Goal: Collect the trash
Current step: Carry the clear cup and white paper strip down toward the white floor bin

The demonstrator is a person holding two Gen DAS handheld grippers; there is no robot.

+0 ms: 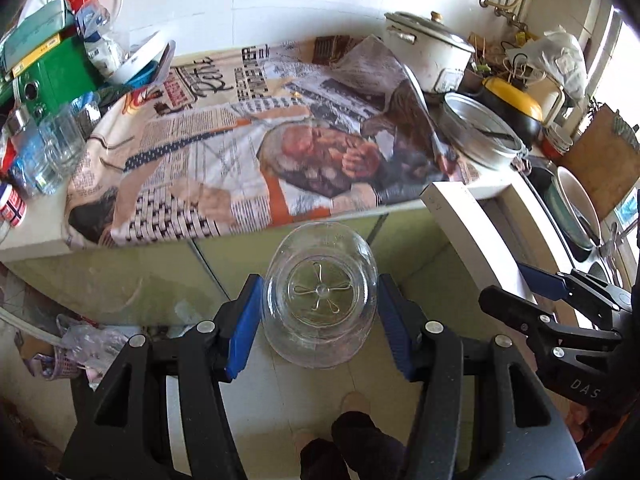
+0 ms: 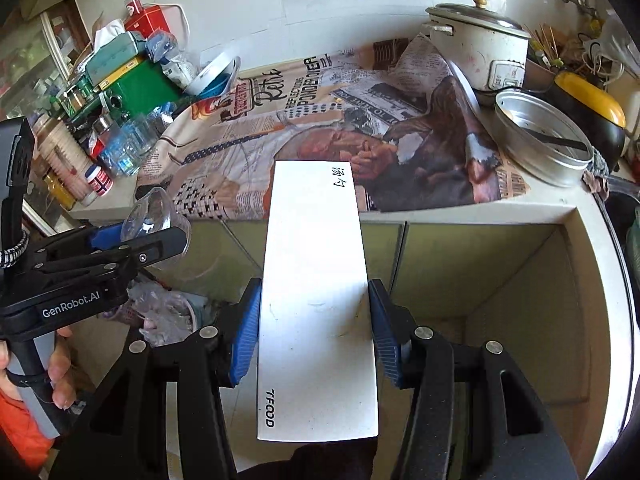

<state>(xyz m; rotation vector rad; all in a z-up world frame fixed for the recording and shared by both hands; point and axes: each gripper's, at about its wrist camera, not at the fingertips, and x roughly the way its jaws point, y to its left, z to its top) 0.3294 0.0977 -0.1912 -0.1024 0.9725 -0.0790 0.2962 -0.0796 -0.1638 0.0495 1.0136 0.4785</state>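
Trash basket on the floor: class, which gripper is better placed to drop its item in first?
Left, probably. The left gripper, shut on the clear container, is on the side of the trash basket; the right gripper, holding the white box, is farther over.

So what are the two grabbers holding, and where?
The left gripper pinches a clear plastic bottle across its sides. The right gripper clamps a long white box by its two long edges.
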